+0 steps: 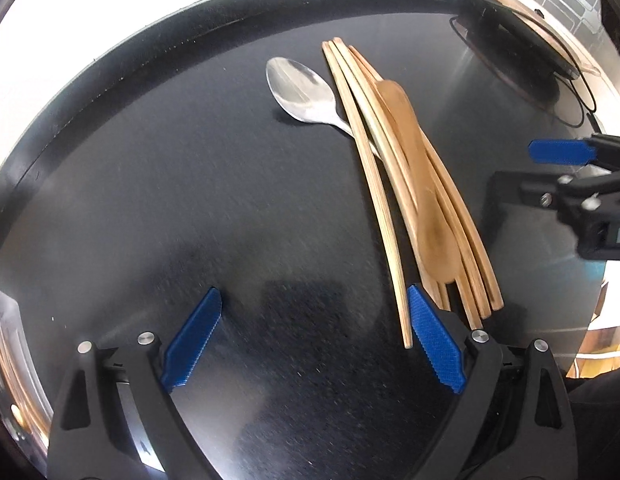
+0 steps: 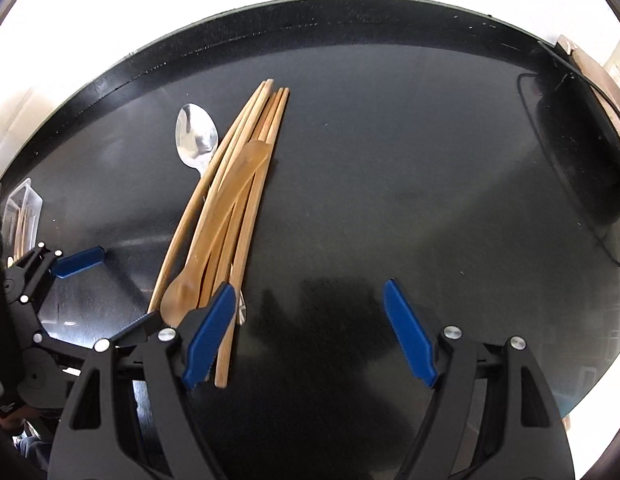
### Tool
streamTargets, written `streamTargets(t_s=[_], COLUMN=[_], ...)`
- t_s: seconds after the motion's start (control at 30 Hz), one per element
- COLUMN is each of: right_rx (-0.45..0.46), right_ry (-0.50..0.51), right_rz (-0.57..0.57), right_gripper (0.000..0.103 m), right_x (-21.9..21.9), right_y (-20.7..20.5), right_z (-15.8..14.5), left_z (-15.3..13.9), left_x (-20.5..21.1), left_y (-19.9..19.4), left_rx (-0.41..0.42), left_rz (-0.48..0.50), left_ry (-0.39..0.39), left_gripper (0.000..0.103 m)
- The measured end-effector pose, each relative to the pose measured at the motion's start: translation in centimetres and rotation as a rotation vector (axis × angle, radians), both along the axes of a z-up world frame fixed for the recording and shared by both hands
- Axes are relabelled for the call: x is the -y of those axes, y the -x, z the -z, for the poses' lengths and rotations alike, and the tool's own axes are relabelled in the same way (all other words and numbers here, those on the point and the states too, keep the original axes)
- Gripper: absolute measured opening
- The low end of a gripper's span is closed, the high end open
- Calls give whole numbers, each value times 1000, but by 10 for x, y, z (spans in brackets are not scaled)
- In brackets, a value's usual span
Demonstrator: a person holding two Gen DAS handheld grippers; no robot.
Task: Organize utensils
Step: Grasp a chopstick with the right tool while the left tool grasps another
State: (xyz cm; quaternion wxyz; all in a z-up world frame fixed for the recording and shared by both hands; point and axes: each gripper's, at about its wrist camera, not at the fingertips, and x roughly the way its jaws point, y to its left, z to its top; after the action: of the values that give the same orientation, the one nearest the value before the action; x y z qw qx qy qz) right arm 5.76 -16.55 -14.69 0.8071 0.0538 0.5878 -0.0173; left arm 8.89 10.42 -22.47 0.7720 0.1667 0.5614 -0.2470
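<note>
A bundle of several wooden chopsticks lies on the black table with a wooden spoon on top. A metal spoon lies partly under them, bowl pointing away. My left gripper hangs open just left of the bundle's near ends, its right finger beside them. My right gripper is open too, to the right of the bundle, with its left finger over the near ends. Nothing is between either pair of fingers.
A clear plastic bin holding wooden utensils stands at the table's left side. A black pad with a cable lies at the far right by a wooden piece. The right gripper shows at the left view's right edge.
</note>
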Motion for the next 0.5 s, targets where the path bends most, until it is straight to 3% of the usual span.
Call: streamTargets(t_s=[0.5], right_rx=[-33], right_ry=[47], right_rz=[0], right_gripper=[74], right_x=[-5], right_y=[-33], right_z=[24], left_z=[-3], left_x=[5], left_y=[-43], left_rx=[35], left_rz=[44], left_ry=[40], left_gripper=[91])
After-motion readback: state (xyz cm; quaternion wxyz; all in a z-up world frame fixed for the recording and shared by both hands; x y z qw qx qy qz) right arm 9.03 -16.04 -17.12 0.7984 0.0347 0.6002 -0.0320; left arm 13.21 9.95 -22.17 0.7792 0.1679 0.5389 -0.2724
